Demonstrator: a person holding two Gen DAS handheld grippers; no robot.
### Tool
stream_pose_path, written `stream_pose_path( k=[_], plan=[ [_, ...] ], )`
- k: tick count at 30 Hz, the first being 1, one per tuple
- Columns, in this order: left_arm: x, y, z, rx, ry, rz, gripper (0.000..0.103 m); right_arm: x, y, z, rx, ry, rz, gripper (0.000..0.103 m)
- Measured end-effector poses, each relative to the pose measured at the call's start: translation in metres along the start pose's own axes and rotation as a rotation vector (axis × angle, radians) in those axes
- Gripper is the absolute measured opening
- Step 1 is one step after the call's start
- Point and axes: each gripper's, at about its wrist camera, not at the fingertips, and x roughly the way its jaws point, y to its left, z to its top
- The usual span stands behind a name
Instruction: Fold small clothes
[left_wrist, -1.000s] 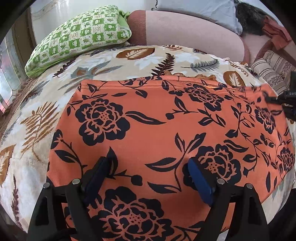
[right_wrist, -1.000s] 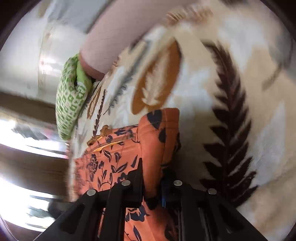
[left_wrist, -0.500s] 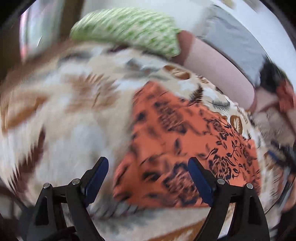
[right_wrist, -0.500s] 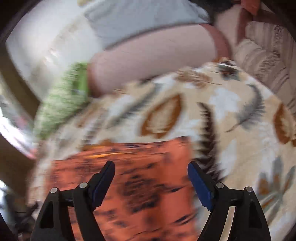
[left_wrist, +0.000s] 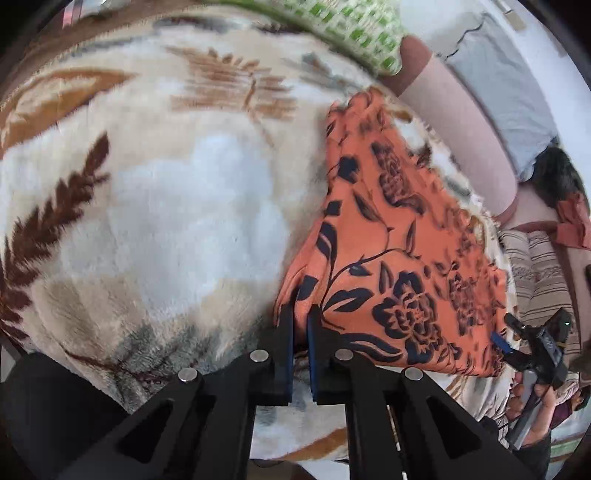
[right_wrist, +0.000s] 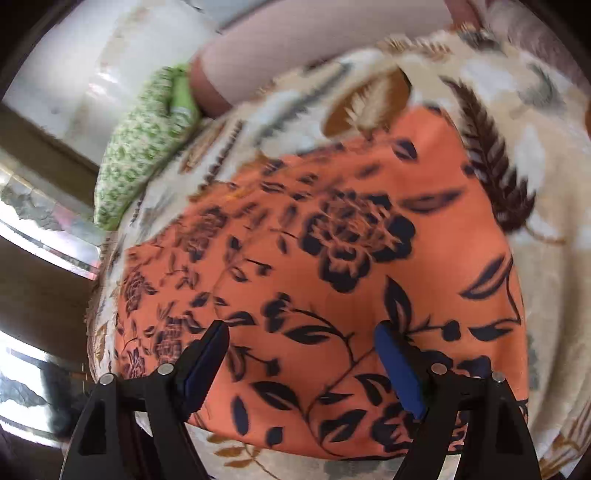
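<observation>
lying flat on the leaf-print blanket (left_wrist: 177, 206), the orange floral garment (left_wrist: 402, 258) is running lengthwise from the near edge toward the green pillow (left_wrist: 354, 29). the left gripper (left_wrist: 300, 317) is clenching its near corner, while the right gripper (right_wrist: 303, 332) is hanging released above the cloth.

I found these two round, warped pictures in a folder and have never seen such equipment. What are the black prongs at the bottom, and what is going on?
Each picture comes from a wide-angle camera on a hand-held two-finger gripper; a person holds one in each hand. An orange flowered garment lies on a leaf-patterned blanket, with a green pillow behind. The left gripper is shut on the garment's corner. The right gripper is open above the cloth, holding nothing.
</observation>
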Motion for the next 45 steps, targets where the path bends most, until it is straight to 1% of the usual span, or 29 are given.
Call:
stream_pose_path(
  k=[2,4,6,7,9,12,14,16,17,18,19,20,21,22,24,25,26,27,28,29,31,33,36,39,41,42,43,44,45],
  plan=[
    [-0.010,-0.013,0.004,0.054,-0.016,0.020,0.021,-0.003,-0.003,-0.001,0.000,-0.002,0.014,0.084],
    [-0.025,-0.027,0.016,0.131,-0.083,0.044,0.057,-0.003,-0.006,-0.002,-0.012,0.002,0.023,0.085],
    [-0.033,-0.037,0.036,0.183,-0.159,0.086,0.069,-0.002,-0.007,-0.002,-0.014,0.002,0.030,0.085],
    [-0.031,-0.040,0.050,0.201,-0.173,0.088,0.071,-0.001,-0.008,-0.003,-0.014,0.000,0.035,0.085],
    [-0.015,-0.043,0.081,0.216,-0.150,0.054,0.070,0.000,-0.006,-0.003,-0.017,0.000,0.044,0.086],
    [0.033,-0.039,0.126,0.178,-0.040,-0.031,0.070,-0.001,-0.006,-0.005,-0.026,0.001,0.056,0.086],
    [0.060,-0.040,0.140,0.156,0.019,-0.021,0.069,-0.001,-0.007,-0.005,-0.030,0.001,0.063,0.086],
    [0.087,-0.038,0.149,0.115,0.103,-0.072,0.067,-0.002,-0.009,-0.006,-0.031,-0.001,0.073,0.086],
    [0.092,-0.035,0.152,0.080,0.109,-0.094,0.064,-0.002,-0.010,-0.006,-0.032,-0.002,0.077,0.086],
    [0.092,-0.032,0.155,0.050,0.113,-0.130,0.045,-0.002,-0.010,-0.006,-0.035,-0.003,0.081,0.086],
    [0.094,-0.028,0.157,0.022,0.141,-0.172,0.014,-0.001,-0.010,-0.006,-0.035,-0.003,0.083,0.086],
    [0.096,-0.023,0.159,-0.009,0.166,-0.198,0.015,-0.001,-0.011,-0.006,-0.032,-0.005,0.086,0.087],
    [0.090,-0.028,0.156,0.040,0.133,-0.172,0.013,-0.001,-0.012,-0.007,-0.028,-0.008,0.090,0.087],
    [0.081,-0.040,0.152,0.124,0.088,-0.135,0.012,-0.001,-0.012,-0.007,-0.027,-0.010,0.091,0.087],
    [0.051,-0.072,0.133,0.307,-0.062,-0.063,0.012,-0.001,-0.012,-0.008,-0.040,-0.011,0.088,0.087],
    [0.050,-0.073,0.131,0.298,-0.082,-0.061,0.012,0.000,-0.011,-0.008,-0.049,-0.011,0.086,0.087],
    [0.060,-0.064,0.130,0.255,-0.052,-0.061,0.012,0.000,-0.011,-0.009,-0.055,-0.011,0.084,0.087],
    [0.077,-0.051,0.132,0.205,-0.009,-0.035,0.016,0.001,-0.011,-0.009,-0.060,-0.010,0.082,0.087],
    [0.089,-0.040,0.134,0.162,0.014,-0.029,0.024,0.002,-0.011,-0.008,-0.060,-0.010,0.083,0.087],
    [0.092,-0.032,0.135,0.122,0.008,-0.072,0.024,0.002,-0.011,-0.007,-0.056,-0.006,0.089,0.088],
    [0.082,-0.041,0.135,0.167,-0.007,-0.068,0.026,-0.001,-0.009,-0.005,-0.050,0.004,0.084,0.089],
    [0.077,-0.052,0.132,0.242,-0.018,-0.022,0.027,-0.012,-0.008,0.004,-0.022,-0.003,0.132,0.089],
    [0.081,-0.049,0.134,0.225,0.001,-0.029,0.029,-0.025,-0.014,0.029,0.032,-0.062,0.200,0.089],
    [0.085,-0.041,0.136,0.186,0.013,-0.044,0.029,-0.025,-0.032,0.066,0.116,-0.122,0.257,0.089],
    [0.089,-0.039,0.139,0.200,0.010,-0.030,0.029,-0.006,-0.056,0.091,0.193,-0.105,0.290,0.089],
    [0.089,-0.037,0.139,0.201,0.009,-0.028,0.029,0.007,-0.075,0.099,0.250,-0.105,0.234,0.089],
    [0.090,-0.036,0.139,0.195,0.008,-0.029,0.029,0.017,-0.090,0.101,0.311,-0.103,0.227,0.089],
    [0.090,-0.035,0.139,0.191,0.011,-0.031,0.029,0.024,-0.107,0.101,0.395,-0.121,0.325,0.089],
    [0.089,-0.034,0.141,0.187,0.014,-0.033,0.029,0.022,-0.113,0.100,0.438,-0.140,0.369,0.089]
  ],
)
